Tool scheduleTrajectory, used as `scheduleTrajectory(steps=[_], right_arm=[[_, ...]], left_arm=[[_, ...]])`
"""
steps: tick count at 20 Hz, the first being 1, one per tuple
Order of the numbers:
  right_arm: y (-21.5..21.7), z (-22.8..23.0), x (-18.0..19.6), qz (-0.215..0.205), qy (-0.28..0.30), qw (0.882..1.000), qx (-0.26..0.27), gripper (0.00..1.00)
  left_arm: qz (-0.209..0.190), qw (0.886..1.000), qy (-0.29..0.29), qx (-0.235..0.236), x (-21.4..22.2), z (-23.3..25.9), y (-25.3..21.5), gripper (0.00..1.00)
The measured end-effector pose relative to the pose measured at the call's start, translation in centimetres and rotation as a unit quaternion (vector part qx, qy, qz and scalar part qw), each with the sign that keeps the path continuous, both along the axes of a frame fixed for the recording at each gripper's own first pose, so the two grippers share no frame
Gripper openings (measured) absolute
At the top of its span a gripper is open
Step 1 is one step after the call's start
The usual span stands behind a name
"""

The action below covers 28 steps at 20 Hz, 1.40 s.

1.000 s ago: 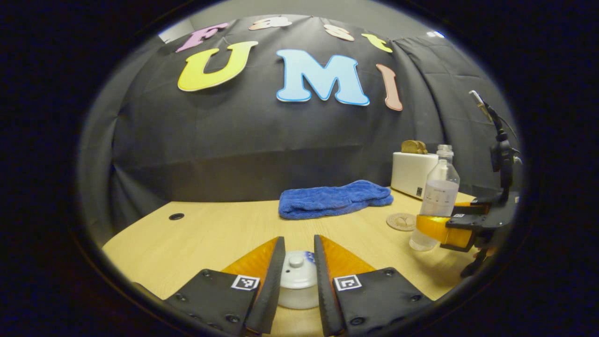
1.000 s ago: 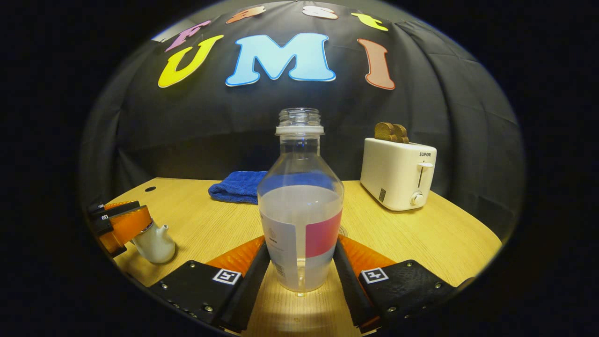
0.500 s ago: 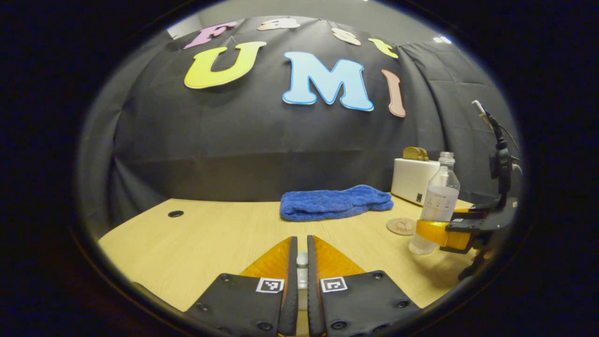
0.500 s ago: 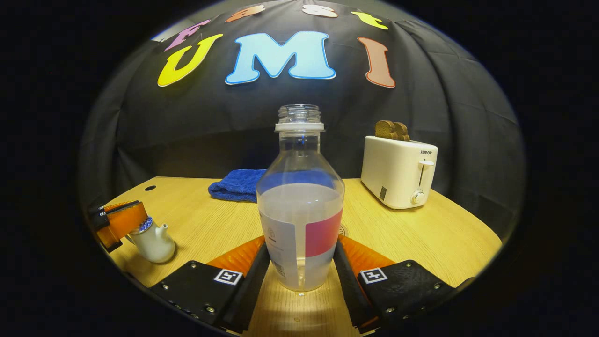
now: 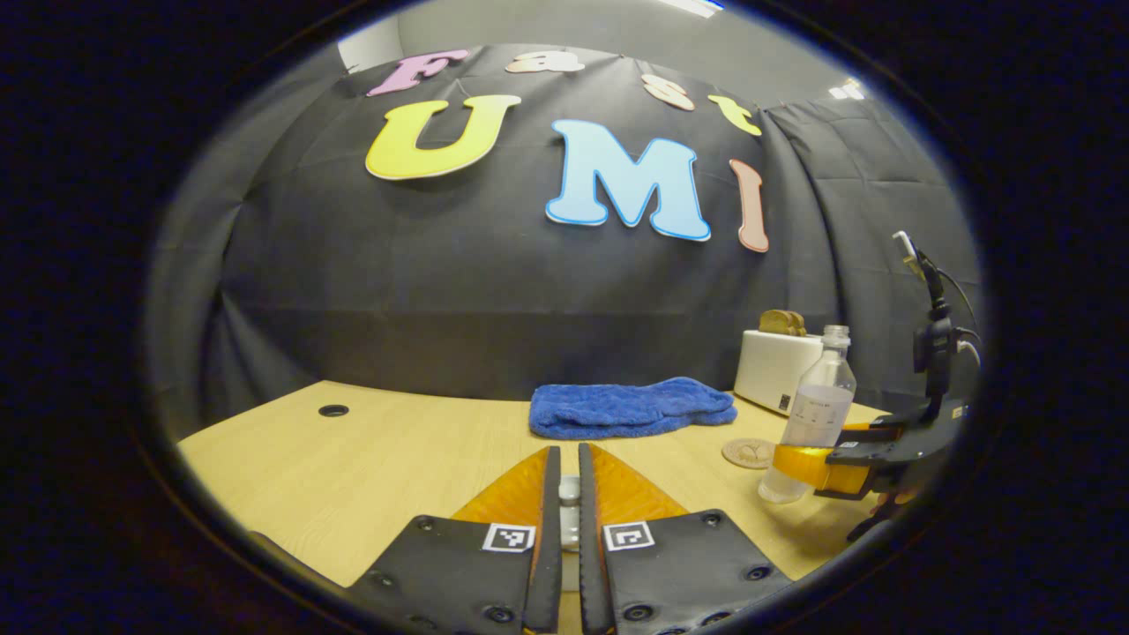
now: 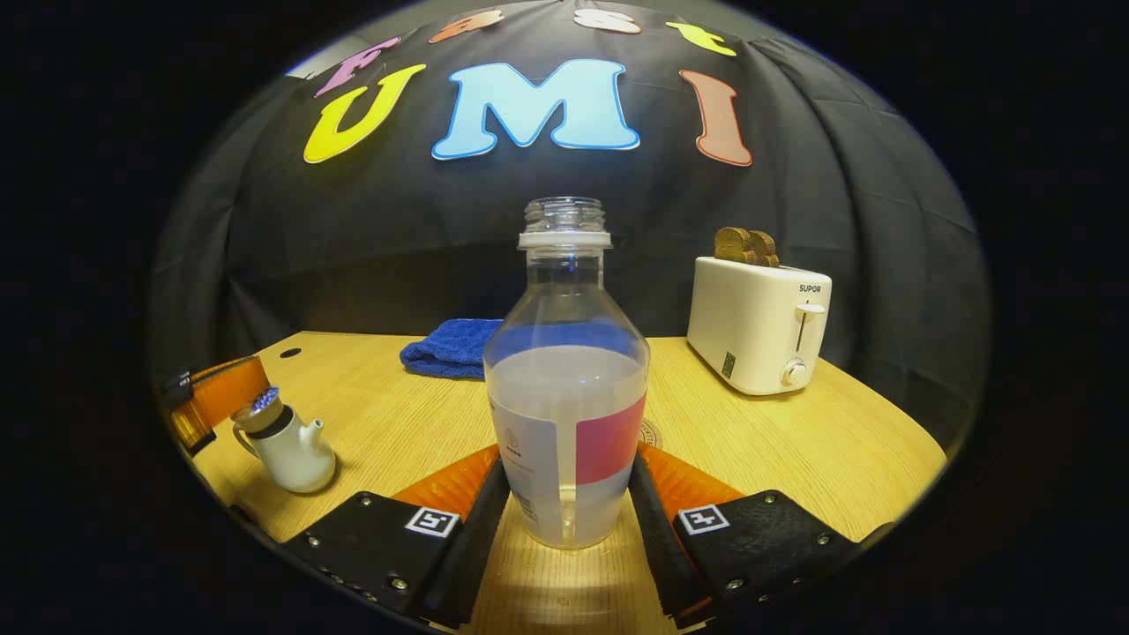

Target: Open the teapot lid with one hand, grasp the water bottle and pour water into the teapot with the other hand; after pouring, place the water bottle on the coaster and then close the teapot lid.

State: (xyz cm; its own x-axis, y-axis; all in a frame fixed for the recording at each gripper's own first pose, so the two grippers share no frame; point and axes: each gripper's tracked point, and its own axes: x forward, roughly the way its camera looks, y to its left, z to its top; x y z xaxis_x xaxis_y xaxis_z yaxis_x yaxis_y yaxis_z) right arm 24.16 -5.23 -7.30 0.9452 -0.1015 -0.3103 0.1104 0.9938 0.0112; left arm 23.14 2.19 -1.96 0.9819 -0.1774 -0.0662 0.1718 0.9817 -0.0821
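Lid lifted clear, bottle gripped for the pour

The teapot [image 6: 287, 450] stands open on the bench [image 6: 794, 441], left of the water bottle [image 6: 566, 388]; its lid [image 5: 569, 489] is pinched in the left gripper's [image 5: 563, 494] narrow jaws. Hold it aside; the right gripper [image 6: 564, 494], level and clamping the upright bottle, should tip slowly over the opening

Both views look low across the table [image 5: 370, 450] toward the wall — sharing towel [image 5: 631, 407], toaster [image 6: 757, 324].
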Motion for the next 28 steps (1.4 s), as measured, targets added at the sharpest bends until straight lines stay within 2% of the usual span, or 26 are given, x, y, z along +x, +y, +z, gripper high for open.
scheduleTrajectory(steps=[5,11,13,14,17,20,21,24,25,28], right_arm=[[0.0,0.1,0.0,-0.001,0.0,1.0,-0.002,0.76],[1.0,0.1,-0.4,0.017,0.001,1.0,-0.007,0.76],[1.5,0.3,-0.6,0.026,-0.002,0.999,-0.021,0.75],[1.7,0.3,-0.8,0.03,-0.003,0.999,-0.028,0.75],[2.2,0.3,-1.1,0.035,-0.003,0.998,-0.05,0.75],[2.8,0.7,-1.4,0.037,0.0,0.995,-0.092,0.75],[2.7,0.9,-1.4,0.034,0.0,0.993,-0.114,0.75],[3.4,1.7,-1.4,0.034,-0.004,0.982,-0.184,0.75],[3.9,1.8,-1.4,0.037,-0.005,0.979,-0.2,0.75],[5.6,1.3,-1.1,0.055,0.011,0.97,-0.237,0.75]], left_arm=[[0.013,0.999,-0.03,-0.018,-0.5,2.1,1.6,0.18],[0.047,0.998,-0.022,-0.026,0.3,1.4,5.6,0.17],[0.054,0.998,-0.019,-0.035,0.5,1.3,7.0,0.14],[0.054,0.998,-0.016,-0.038,0.8,1.2,7.5,0.17],[0.076,0.996,-0.021,-0.034,1.0,1.0,9.9,0.17],[0.095,0.995,-0.03,-0.025,1.3,1.1,12.1,0.17],[0.097,0.994,-0.032,-0.026,1.4,1.1,12.6,0.14],[0.105,0.993,-0.031,-0.037,1.6,1.1,14.6,0.14],[0.108,0.993,-0.031,-0.046,1.5,1.2,15.2,0.18],[0.133,0.989,-0.04,-0.048,1.4,1.4,17.9,0.14]])
